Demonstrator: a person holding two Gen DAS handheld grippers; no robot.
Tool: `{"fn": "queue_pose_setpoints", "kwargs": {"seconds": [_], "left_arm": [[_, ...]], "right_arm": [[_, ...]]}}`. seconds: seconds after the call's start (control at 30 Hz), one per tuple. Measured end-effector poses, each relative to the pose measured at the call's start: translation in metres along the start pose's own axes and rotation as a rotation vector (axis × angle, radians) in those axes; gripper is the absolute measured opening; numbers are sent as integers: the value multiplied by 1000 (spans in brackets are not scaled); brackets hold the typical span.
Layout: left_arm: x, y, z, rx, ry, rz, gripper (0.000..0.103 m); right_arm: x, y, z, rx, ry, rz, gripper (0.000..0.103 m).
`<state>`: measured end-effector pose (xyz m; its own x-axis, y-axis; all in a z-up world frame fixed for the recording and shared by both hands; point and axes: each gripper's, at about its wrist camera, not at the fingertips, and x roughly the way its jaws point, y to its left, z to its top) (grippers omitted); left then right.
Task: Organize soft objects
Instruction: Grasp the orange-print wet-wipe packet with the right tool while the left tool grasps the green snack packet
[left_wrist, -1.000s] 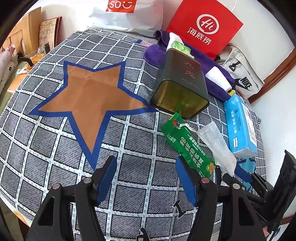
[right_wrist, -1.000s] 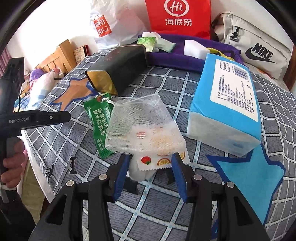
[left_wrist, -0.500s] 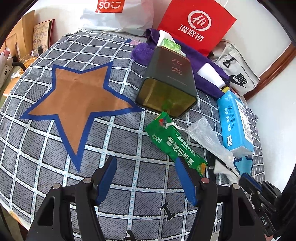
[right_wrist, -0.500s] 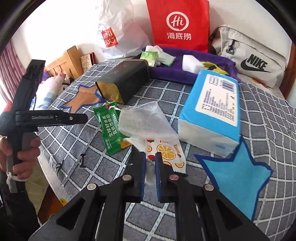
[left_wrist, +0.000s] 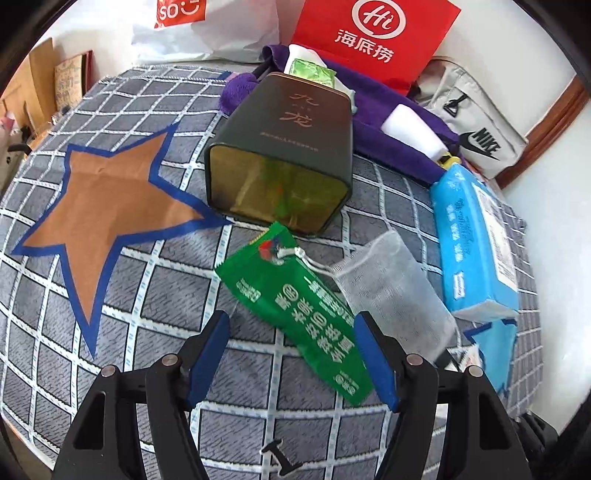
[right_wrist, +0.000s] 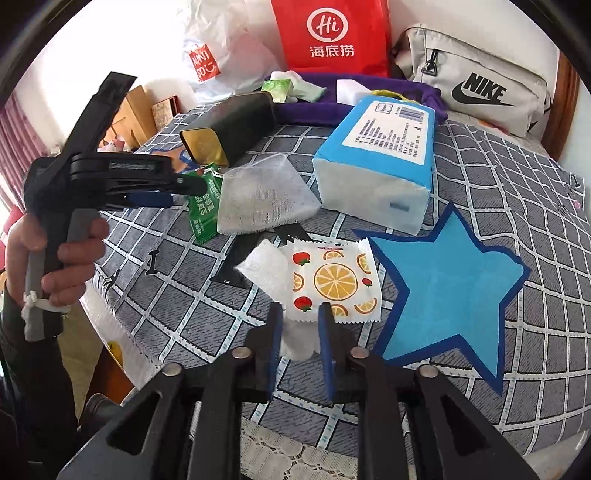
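On the checked bedcover (left_wrist: 129, 295), the left gripper (left_wrist: 291, 354) stands open above the green packet (left_wrist: 295, 310), not touching it. Just right of the packet lies the white mesh pouch (left_wrist: 391, 291), then the blue tissue pack (left_wrist: 476, 247). The right gripper (right_wrist: 300, 328) has just been opening; the fruit-print wipe packet (right_wrist: 332, 280) sits between its 2 jaws, but whether they press it, I cannot tell.

right claw (right_wrist: 300, 314) opening, fruit-print packet (right_wrist: 332, 282) between
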<state>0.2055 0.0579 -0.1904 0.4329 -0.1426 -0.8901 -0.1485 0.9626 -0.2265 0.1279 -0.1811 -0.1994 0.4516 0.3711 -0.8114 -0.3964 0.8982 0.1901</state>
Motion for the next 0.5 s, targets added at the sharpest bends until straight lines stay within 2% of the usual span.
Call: {"fn": "queue_pose_setpoints", "kwargs": {"seconds": [0.1,0.13,0.37,0.5], "left_arm": [[7,-4,5,-13,-7,41,69],[9,-7,7,-6,-9,61,69],[25,-31,8,93,-29,235,73],[23,-30,7,107,-30,216,72]], "right_arm": [[-7,-6,1,12,-34,11,48],[-9,-9,2,18,-45,8,51],[-3,-27,10,75,-53,32,51],[3,-28,12,71,-48,32,51]]}}
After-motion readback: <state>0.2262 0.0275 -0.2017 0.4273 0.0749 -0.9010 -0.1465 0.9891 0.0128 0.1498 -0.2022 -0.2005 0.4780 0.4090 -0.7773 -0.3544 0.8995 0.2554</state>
